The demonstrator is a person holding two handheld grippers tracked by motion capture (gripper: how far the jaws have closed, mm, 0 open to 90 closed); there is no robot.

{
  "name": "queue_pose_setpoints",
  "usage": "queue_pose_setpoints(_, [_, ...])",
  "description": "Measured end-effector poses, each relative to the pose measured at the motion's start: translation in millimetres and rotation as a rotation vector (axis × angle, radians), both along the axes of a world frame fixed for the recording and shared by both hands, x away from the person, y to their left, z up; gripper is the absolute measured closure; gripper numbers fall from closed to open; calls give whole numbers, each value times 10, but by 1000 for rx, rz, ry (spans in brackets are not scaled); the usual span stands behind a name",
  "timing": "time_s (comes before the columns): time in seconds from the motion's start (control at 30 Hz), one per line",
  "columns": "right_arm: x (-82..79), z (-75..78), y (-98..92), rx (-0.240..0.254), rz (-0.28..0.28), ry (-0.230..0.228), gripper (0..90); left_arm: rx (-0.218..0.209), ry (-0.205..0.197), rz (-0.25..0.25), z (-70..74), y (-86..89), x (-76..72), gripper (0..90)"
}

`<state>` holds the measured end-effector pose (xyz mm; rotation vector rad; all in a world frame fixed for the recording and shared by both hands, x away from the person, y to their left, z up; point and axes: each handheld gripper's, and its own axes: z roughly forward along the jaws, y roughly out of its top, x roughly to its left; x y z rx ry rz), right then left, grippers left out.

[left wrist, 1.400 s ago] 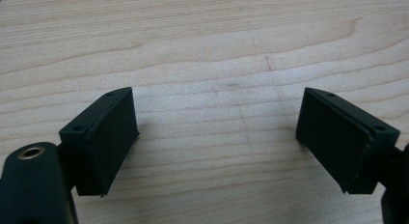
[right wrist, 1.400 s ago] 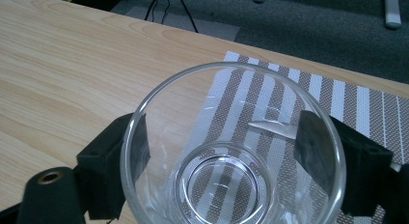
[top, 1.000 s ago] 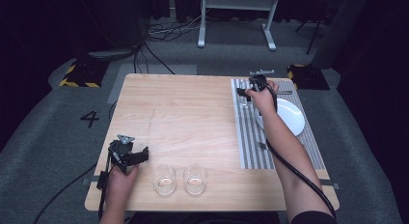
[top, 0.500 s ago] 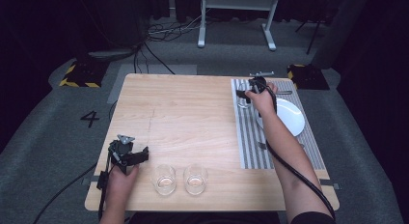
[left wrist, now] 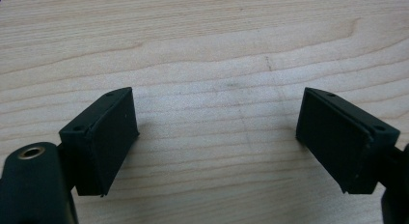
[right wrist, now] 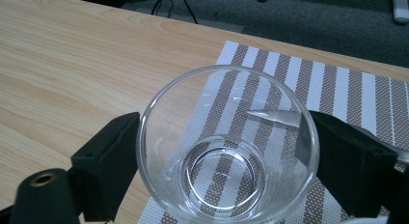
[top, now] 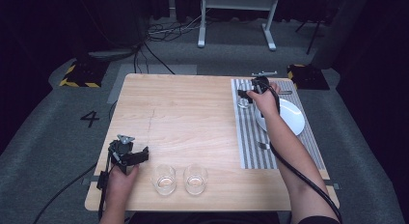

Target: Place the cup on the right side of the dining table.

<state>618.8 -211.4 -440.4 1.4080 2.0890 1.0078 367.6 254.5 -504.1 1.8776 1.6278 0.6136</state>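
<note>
Glass tumbler between the jaws of your right claw, seen from the right gripper view: it stands upright on the striped placemat, with one black jaw at each side of its wall. The jaw at the picture's left sits just beside the glass, the other close against the opposite side; whether the pads press on it you cannot tell from here. These jaws have just been opening, with the tumbler between them. In the high view your right claw is at the far end of the placemat, the tumbler directly beneath it and the white plate just beside your right hand, on the side away from the bare wood. A fork handle lies on the placemat nearer to you, well behind the claw.

Your left claw is at the near left part of the table, its jaws standing wide apart with nothing between them; the left gripper view shows bare wood grain between the two pads. Two more empty glasses stand side by side just to the right of this claw, near the table's front edge.
</note>
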Motion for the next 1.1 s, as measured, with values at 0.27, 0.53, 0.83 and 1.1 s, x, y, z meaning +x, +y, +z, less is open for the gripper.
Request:
queue_pose_setpoints(0.27, [-116,160,-105,-17,7,-25,158,0,0,0,0,0,0,148])
queue_pose_setpoints(0.53, [-281,328,-187,-31,29,-38,157,0,0,0,0,-1,0,148])
queue_pose_setpoints(0.83, [-479,439,-323,-45,48,-32,158,0,0,0,0,-1,0,148])
queue_pose_setpoints(1.1, [-728,547,-371,-54,117,-21,159,0,0,0,0,-1,0,148])
